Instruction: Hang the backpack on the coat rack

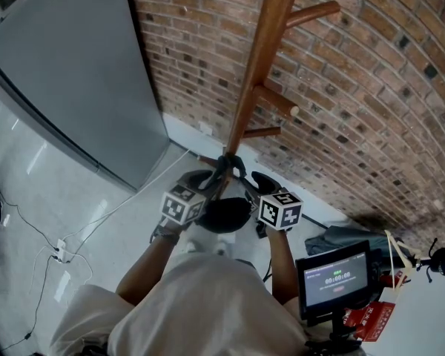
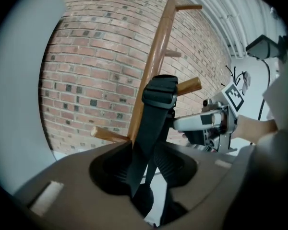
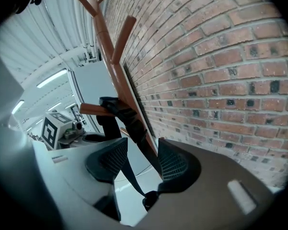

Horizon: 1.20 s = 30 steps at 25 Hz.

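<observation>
backpack (image 1: pixel 226 214) hangs by strap (image 2: pixel 158 98) over low peg (image 2: pixel 188 86) of coat rack (image 1: pixel 261 58) | left gripper (image 2: pixel 144 169) – jaws wide, strap between, unpinched | right gripper (image 3: pixel 140 162) – same

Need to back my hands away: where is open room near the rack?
Free: floor between grey panel and left arm, crossed only by a cable. Crowded: the rack peg, with strap, left claw and right claw; monitor at right.
</observation>
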Motion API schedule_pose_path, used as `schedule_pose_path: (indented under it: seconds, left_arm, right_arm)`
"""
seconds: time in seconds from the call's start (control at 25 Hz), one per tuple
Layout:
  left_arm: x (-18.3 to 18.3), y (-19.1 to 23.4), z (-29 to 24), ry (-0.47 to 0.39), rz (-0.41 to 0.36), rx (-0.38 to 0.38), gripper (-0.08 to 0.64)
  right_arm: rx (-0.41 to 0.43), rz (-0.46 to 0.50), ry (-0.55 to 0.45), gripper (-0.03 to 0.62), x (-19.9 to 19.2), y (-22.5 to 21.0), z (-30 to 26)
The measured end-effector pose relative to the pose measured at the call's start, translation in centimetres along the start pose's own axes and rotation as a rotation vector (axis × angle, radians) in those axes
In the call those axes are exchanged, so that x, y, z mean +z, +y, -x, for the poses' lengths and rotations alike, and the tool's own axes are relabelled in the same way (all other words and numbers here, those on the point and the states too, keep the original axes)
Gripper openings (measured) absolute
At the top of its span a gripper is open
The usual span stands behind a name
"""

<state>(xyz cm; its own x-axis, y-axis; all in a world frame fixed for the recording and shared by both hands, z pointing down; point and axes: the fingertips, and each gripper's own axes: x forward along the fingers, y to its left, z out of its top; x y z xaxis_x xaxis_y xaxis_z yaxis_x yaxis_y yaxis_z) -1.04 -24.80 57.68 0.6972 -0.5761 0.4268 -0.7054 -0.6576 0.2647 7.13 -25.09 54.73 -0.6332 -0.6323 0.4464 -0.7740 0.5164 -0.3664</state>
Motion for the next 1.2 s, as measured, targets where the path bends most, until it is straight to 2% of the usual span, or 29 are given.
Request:
schedule_pose_path:
  seconds: [0.16, 0.24, 0.36, 0.56, 0.68, 0.88, 1.08, 1.2]
  left_arm:
    - [0.4, 0.0, 0.7, 0.02, -0.042, -0.002, 0.146]
    - [0.6, -0.3, 1.3, 0.016, -0.033, -0.02, 0.149]
    - [1.6, -0.5, 2.3, -0.028, 0.023, -0.048, 0.149]
    - [4.1, 0.7, 4.0, -0.098, 0.014, -0.015, 0.149]
    - [5.8, 1.2, 5.1, -0.127, -0.022, 0.01, 0.143]
    - [9.0, 0.7, 6.9, -0.167, -0.123, 0.049, 0.09]
    - [12.8, -1.6, 8.7, -0.216, -0.194, -0.003, 0.069]
    - [14.9, -2.6, 9.7, -0.252, -0.24, -0.006, 0.041]
  right_arm:
    - [0.019, 0.02, -0.031, 0.199, 1.7, 0.7, 1.2]
    - [0.031, 0.039, -0.041, 0.199, 2.6, 1.3, 1.8]
    - [0.055, 0.068, -0.058, 0.195, 3.9, 2.3, 2.6]
    - [0.072, 0.108, -0.104, 0.176, 6.4, 3.7, 3.4]
    - [0.075, 0.124, -0.146, 0.152, 8.0, 4.3, 4.0]
    - [0.075, 0.145, -0.219, 0.106, 10.7, 5.3, 5.2]
    - [0.031, 0.174, -0.253, 0.01, 13.4, 6.2, 6.9]
    - [0.006, 0.215, -0.255, 0.003, 14.6, 6.5, 7.5]
